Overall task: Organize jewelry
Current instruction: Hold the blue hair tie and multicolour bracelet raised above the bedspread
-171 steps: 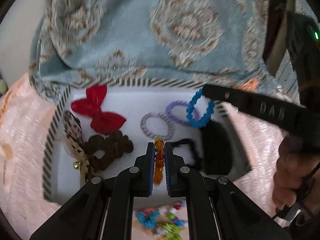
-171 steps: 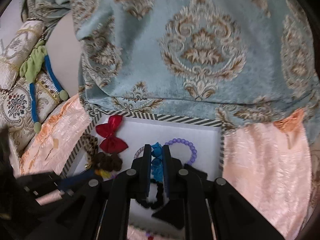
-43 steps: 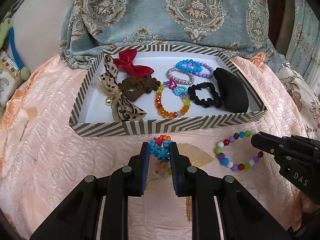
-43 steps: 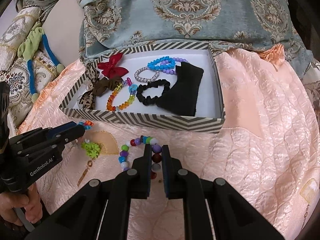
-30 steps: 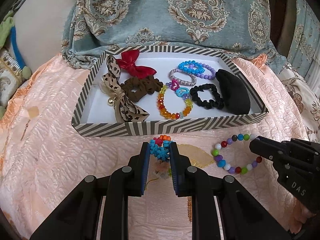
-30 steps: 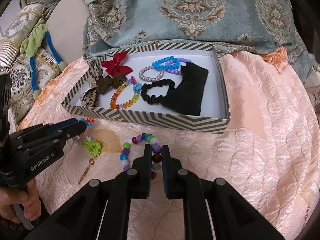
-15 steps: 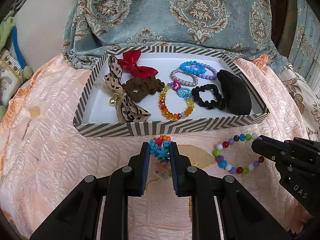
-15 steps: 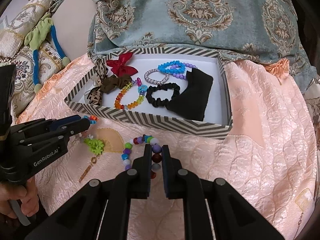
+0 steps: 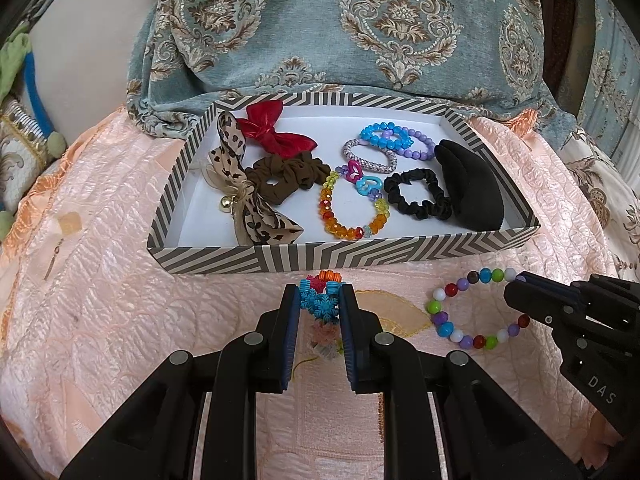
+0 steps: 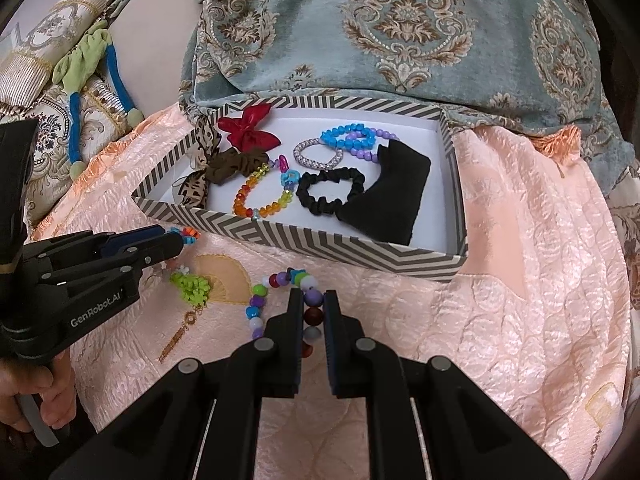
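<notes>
We hold two pieces near the striped cardboard box (image 9: 344, 258): left gripper (image 9: 319, 307) jaws clamped on the blue snowflake-bead bracelet (image 9: 318, 305), right gripper (image 10: 313, 312) jaws clamped on the multicoloured round-bead bracelet (image 10: 276, 300). Both seem light, limp and slippery; we should pinch across the beads.

Soft even daylight, fisheye-warped edges
</notes>
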`<control>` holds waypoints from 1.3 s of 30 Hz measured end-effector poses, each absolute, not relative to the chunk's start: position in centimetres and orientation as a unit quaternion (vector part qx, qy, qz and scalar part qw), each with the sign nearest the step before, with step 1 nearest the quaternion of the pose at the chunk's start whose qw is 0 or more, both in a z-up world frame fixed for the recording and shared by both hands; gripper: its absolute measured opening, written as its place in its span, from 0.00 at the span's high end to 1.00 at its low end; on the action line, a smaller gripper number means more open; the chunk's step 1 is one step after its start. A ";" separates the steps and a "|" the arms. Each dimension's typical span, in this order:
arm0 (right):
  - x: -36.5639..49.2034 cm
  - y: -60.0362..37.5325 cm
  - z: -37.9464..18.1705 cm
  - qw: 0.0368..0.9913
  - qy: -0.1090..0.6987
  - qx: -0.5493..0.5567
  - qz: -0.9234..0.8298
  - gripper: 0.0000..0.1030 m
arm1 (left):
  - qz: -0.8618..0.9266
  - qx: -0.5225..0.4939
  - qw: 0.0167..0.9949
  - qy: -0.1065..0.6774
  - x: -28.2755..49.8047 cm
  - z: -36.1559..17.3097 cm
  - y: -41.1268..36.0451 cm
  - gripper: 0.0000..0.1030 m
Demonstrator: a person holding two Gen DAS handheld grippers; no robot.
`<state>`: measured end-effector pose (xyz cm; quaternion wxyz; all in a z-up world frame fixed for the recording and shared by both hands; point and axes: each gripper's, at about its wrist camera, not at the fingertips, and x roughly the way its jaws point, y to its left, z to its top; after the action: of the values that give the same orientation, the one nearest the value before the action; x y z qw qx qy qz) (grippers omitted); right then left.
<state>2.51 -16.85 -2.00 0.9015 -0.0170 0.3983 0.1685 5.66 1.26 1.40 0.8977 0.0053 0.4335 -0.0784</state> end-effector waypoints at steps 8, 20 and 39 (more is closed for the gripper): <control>2.6 -16.9 -1.9 0.901 0.400 -0.016 0.166 0.91 | -0.079 0.005 0.898 0.434 5.6 1.4 1.3 0.98; 2.6 -17.0 -1.9 0.901 0.401 -0.016 0.164 0.91 | -0.078 0.006 0.897 0.434 5.6 1.4 1.3 0.98; 1.8 -17.1 0.0 0.920 0.357 -0.021 0.159 0.91 | -0.075 0.005 0.899 0.432 5.6 1.6 1.6 0.98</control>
<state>1.78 -17.08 0.01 0.9202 -0.0207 0.3572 0.1589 5.60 1.64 1.58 0.8987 0.0047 0.4322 -0.0750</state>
